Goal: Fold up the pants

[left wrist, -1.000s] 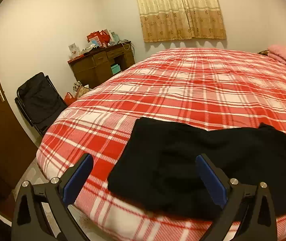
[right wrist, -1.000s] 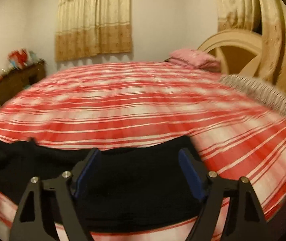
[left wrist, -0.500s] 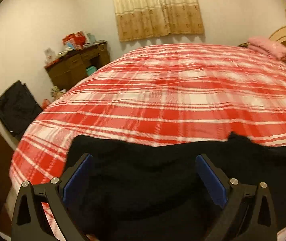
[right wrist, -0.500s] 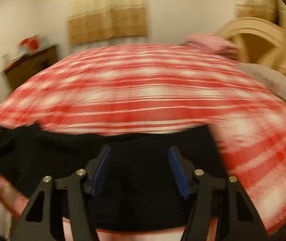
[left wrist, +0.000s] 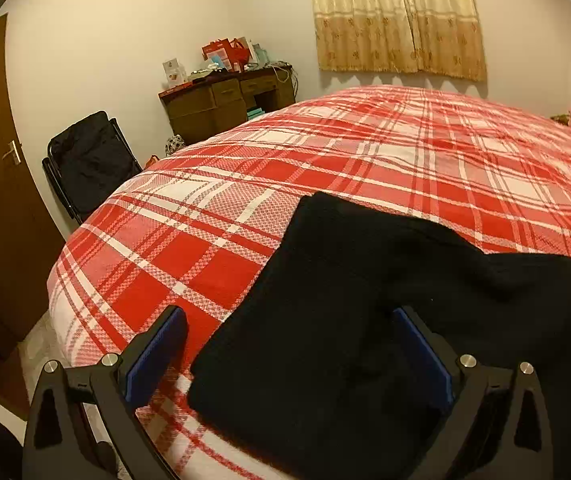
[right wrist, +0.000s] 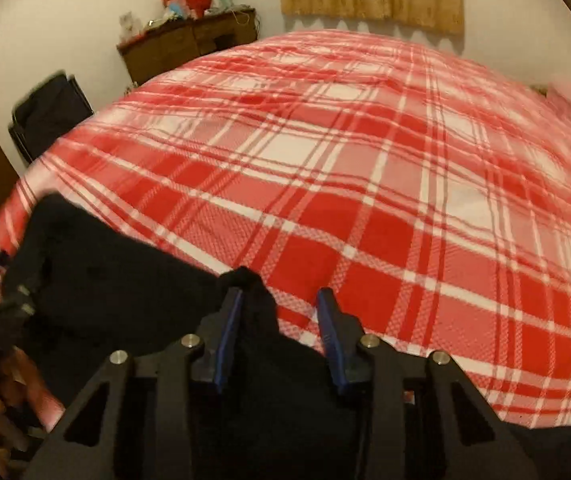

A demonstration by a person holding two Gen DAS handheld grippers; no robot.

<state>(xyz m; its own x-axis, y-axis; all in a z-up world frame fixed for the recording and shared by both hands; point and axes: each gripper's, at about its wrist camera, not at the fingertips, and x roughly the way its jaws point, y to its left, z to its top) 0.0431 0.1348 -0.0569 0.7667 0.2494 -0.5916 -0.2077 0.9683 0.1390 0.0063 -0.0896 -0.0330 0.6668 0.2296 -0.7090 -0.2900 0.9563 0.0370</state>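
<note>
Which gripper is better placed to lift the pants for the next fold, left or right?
Right, probably. The right gripper already has a raised bunch of the pants between its fingers, while the left gripper is wide open over flat cloth.

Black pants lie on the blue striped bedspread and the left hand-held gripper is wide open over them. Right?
Not quite: the bedspread is red and white plaid, as the left wrist view shows. The black pants do lie on it, with the left hand-held gripper wide open over them.
</note>
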